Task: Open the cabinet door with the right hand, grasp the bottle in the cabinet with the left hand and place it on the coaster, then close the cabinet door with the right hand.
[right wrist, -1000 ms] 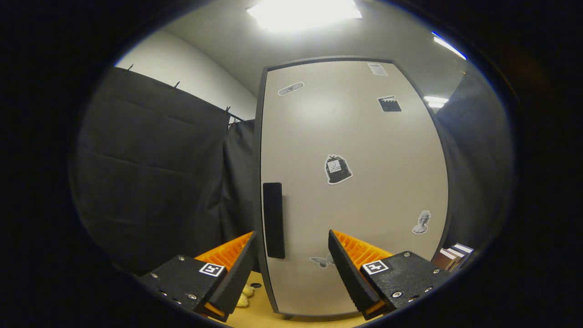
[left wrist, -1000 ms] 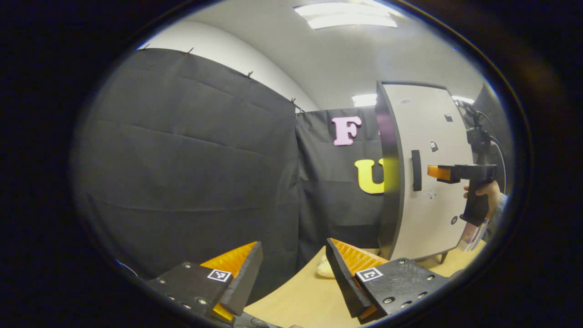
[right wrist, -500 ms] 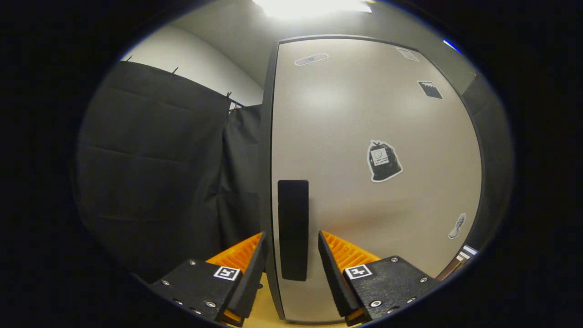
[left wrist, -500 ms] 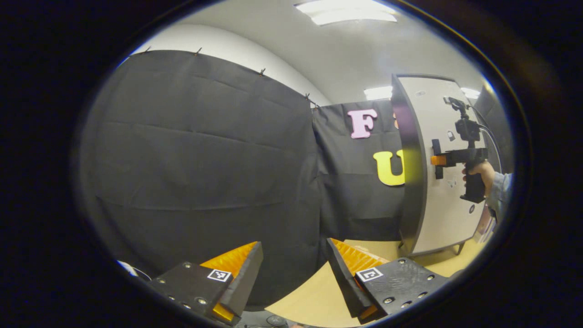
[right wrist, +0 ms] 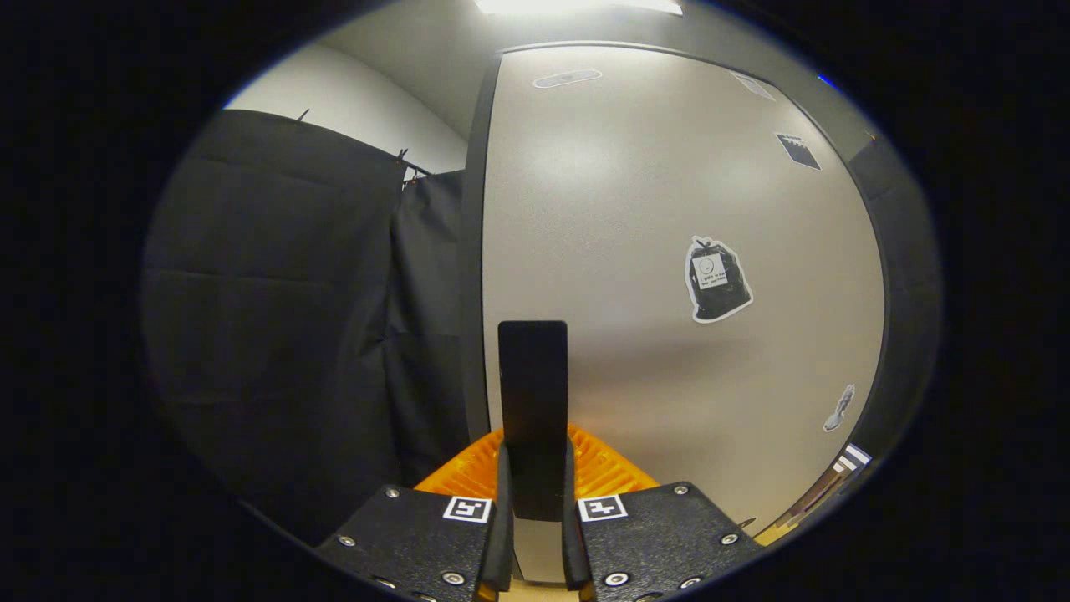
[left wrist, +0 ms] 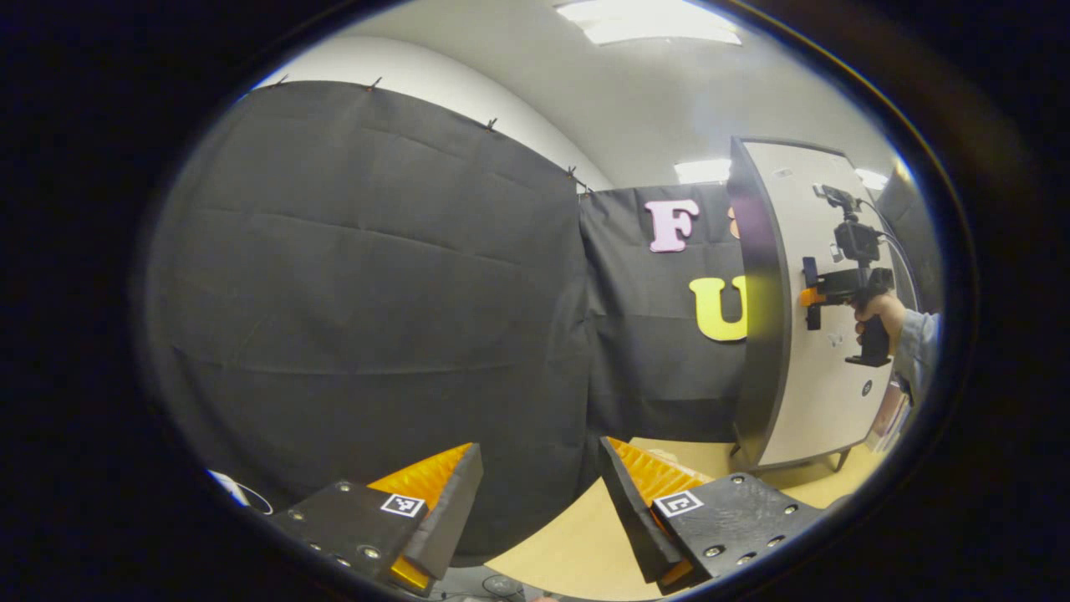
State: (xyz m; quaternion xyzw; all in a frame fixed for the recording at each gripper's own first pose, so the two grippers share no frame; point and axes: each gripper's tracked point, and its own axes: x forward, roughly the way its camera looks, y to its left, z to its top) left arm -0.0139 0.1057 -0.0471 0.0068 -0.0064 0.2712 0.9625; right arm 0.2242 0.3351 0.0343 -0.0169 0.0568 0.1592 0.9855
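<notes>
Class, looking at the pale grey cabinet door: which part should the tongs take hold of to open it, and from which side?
Grip the black upright handle bar near the pale grey cabinet door's left edge, head-on from the front. It stands proud and narrow, so the right tongs fit either side of it.

A tan table (left wrist: 577, 543) runs below black cloth (left wrist: 368, 293) pinned along a white wall (left wrist: 468, 92), ceiling lights (left wrist: 648, 21) glow overhead, and striped books (right wrist: 844, 464) sit low at the right gripper view's right edge.

Recording booth: black cloth walls (left wrist: 376, 276), ceiling light panels (left wrist: 648, 21), wooden table (left wrist: 577, 543).
</notes>
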